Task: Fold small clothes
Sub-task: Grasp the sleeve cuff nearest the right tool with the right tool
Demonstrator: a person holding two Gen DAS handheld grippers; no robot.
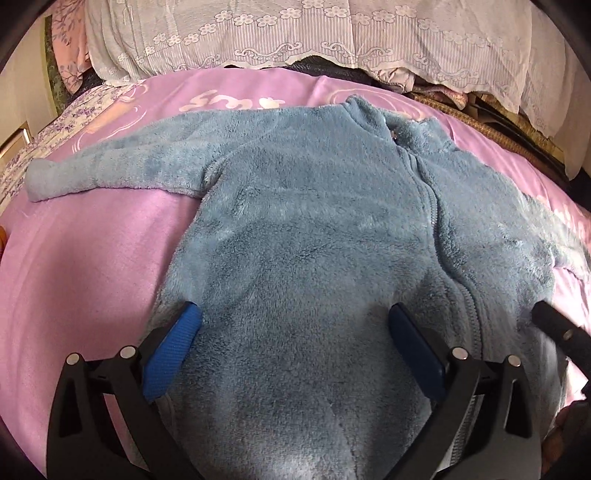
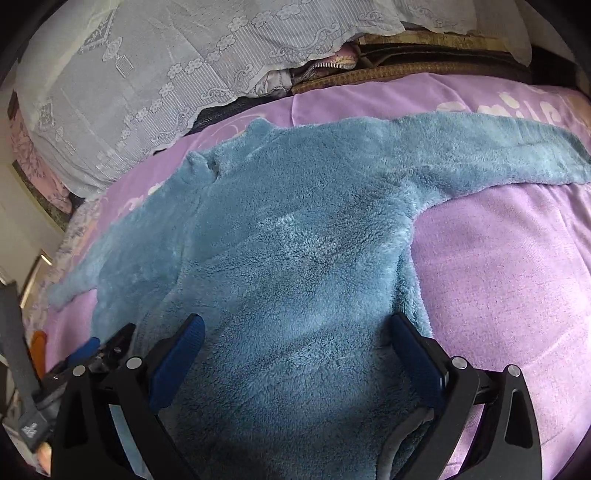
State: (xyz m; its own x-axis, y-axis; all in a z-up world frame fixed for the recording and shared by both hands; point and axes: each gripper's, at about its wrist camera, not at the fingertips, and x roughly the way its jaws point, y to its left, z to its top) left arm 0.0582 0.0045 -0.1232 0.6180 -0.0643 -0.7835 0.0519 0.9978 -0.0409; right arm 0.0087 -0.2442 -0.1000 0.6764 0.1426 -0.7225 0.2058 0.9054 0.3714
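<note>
Blue fleece jacket (image 1: 314,229) spread flat on pink bedsheet (image 1: 92,258), sleeves out; left gripper (image 1: 295,332) jaws apart over left hem, right gripper (image 2: 299,336) likewise apart at right; thick pile likely to slip or bunch if pinched shallow

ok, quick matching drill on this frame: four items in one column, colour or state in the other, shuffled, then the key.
Items:
1. fleece jacket
2. bedsheet
3. lace cover
4. left gripper

Colour or state:
A. white, draped at the far edge of the bed
B. open, fingers spread over the hem
C. blue, spread flat with sleeves out
D. pink-purple, under the garment

Pairs: 1-C, 2-D, 3-A, 4-B
</note>
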